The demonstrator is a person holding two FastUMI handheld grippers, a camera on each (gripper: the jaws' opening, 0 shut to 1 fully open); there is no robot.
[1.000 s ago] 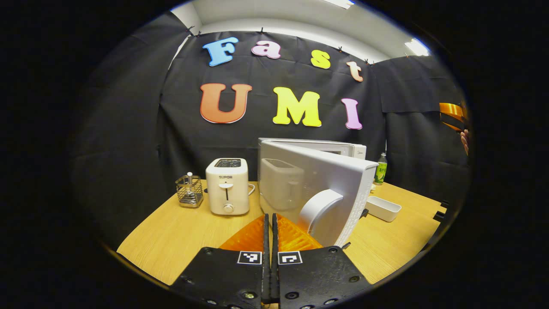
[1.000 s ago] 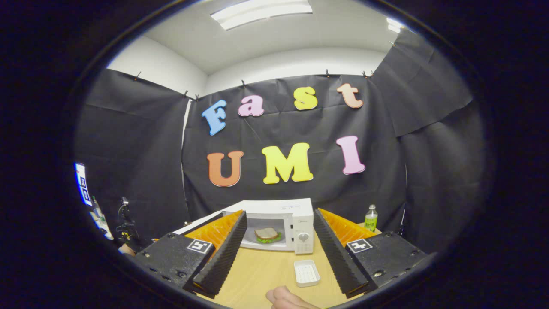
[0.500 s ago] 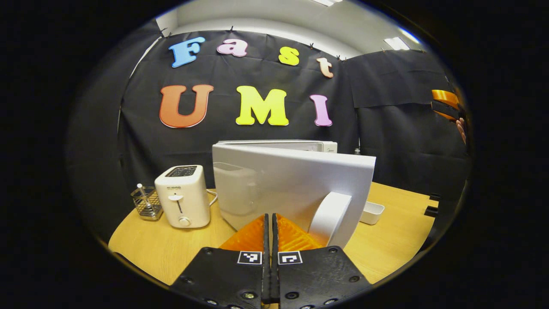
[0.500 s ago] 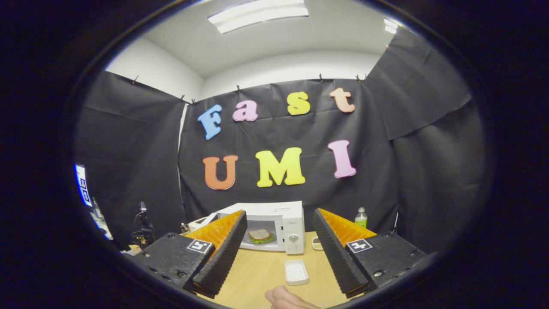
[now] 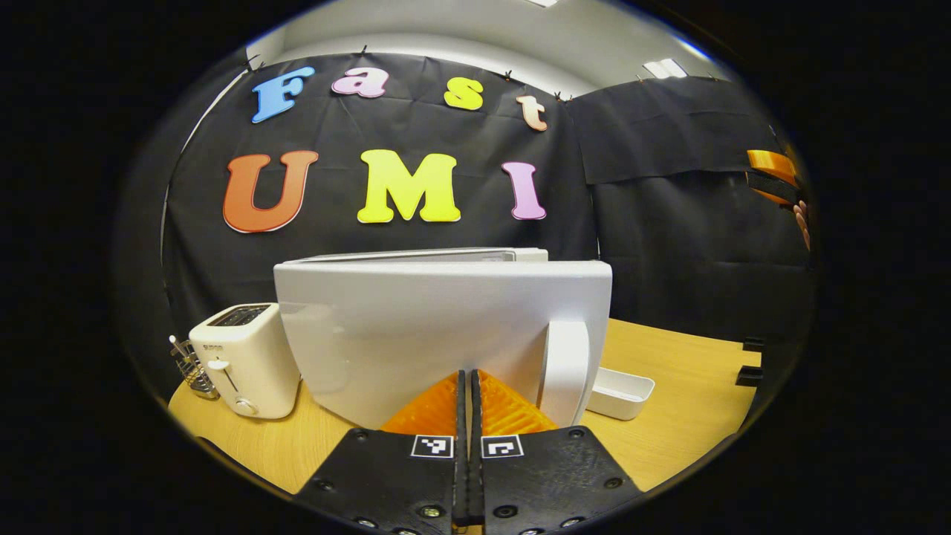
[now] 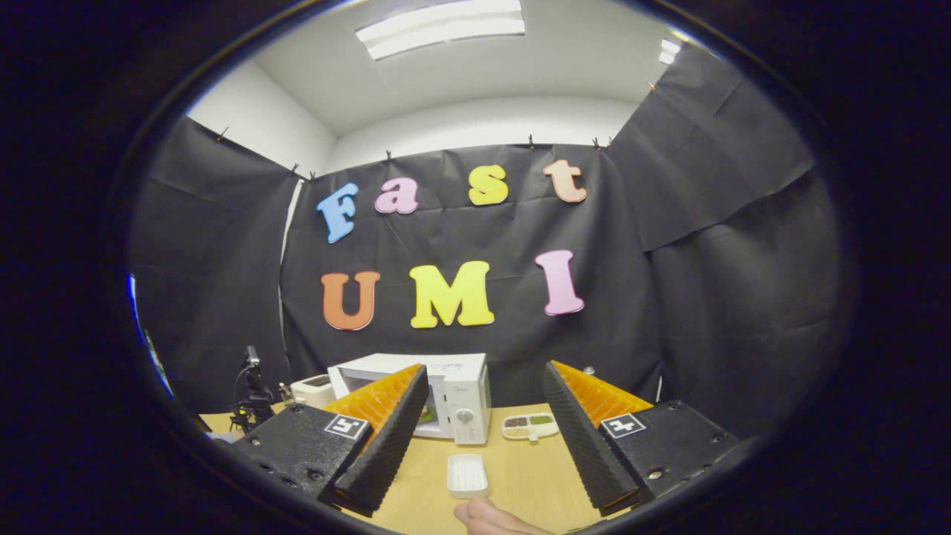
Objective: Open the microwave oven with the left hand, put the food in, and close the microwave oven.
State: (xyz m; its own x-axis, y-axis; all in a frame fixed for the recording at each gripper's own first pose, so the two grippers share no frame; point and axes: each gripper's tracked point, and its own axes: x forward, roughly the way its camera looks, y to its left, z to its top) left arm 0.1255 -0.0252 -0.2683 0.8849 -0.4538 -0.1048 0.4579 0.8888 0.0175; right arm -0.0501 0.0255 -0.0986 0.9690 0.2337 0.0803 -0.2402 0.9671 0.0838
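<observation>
Fingers (image 5: pixel 455 401) together against microwave door (image 5: pixel 416 327)

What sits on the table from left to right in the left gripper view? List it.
Wire basket → toaster → microwave door → door handle → white tray.

Microwave: white box-shaped microwave oven (image 6: pixel 446 397) upright on the wooden table, control panel on its right side.
Door: white glossy door (image 5: pixel 438 327) with a curved white handle (image 5: pixel 565 369), nearly shut.
Food: mostly hidden, cannot tell.
</observation>
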